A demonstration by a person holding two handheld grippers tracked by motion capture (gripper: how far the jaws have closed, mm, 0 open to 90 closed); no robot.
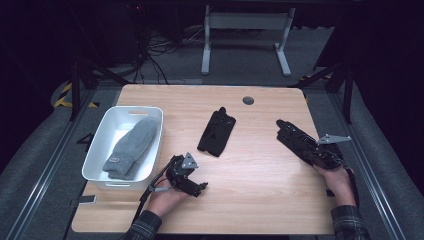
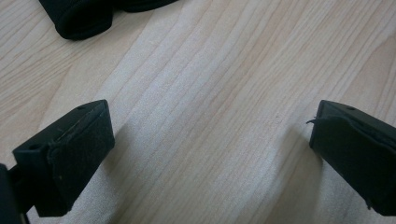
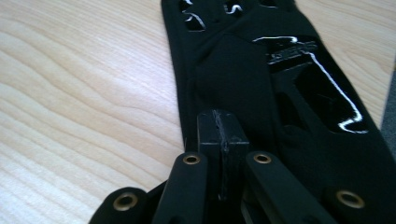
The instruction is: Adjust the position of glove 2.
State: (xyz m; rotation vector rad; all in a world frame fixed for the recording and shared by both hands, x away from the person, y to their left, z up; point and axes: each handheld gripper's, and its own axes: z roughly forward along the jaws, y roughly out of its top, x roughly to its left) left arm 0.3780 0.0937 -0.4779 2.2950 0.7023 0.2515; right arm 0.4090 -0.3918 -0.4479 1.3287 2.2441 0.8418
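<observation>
Two black gloves lie on the wooden table (image 1: pixel 260 175), and a grey mitten (image 1: pixel 132 147) sits in the white bin (image 1: pixel 98 142) at the left edge; the right gripper (image 1: pixel 304 144) has its jaws pressed together on the cuff end of the right-hand black glove (image 3: pixel 280 93), which rests on the table near the right edge; the left gripper (image 1: pixel 192 187) rests low near the front with its jaws wide apart and nothing between them, bare wood showing in the gap. Judging from the mitten already binned, the step is likely to lift this glove and carry it over; a firm pinch on the cuff and a clean lift before travelling should keep the fingers from dragging. Its long axis runs diagonally, fingers pointing up and to the left toward the far side, cuff toward the person's right hand (image 1: pixel 340 181). The other black glove (image 1: pixel 217 131) lies mid-table, fingers pointing away.
</observation>
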